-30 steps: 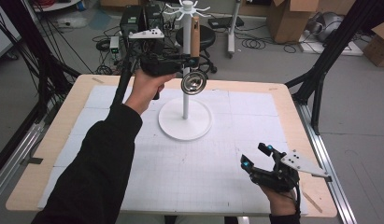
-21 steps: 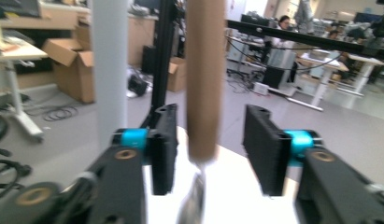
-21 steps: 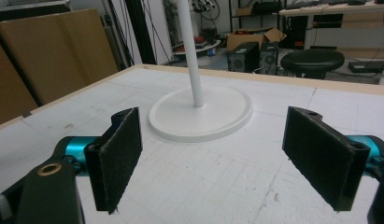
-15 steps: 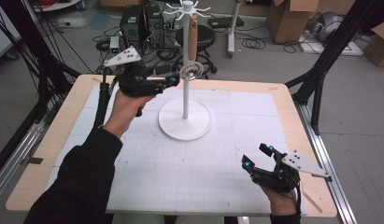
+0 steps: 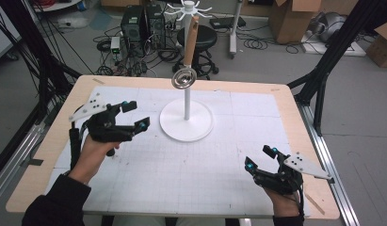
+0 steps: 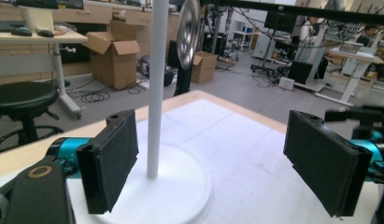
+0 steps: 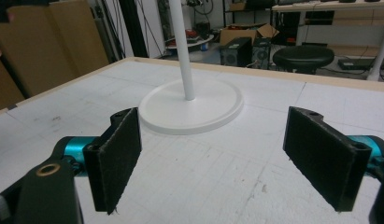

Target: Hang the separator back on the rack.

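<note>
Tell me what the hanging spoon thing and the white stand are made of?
The strainer looks like shiny metal, since its round head glints; its handle looks like plain wood, being tan and matte. The stand could be painted metal or plastic: smooth, even white.

Left tongs (image 6: 213,163): jaws spread wide, nothing between the pads. White stand pole (image 6: 157,88) rises just inside the 9 o'clock jaw; its round base (image 6: 180,196) sits on the white worktop (image 6: 255,154). Shiny metal disc (image 6: 188,28) hangs at 12 o'clock beside the pole. Cardboard box (image 6: 116,60) at 11 o'clock, black stool (image 6: 21,100) at 9 o'clock.
</note>
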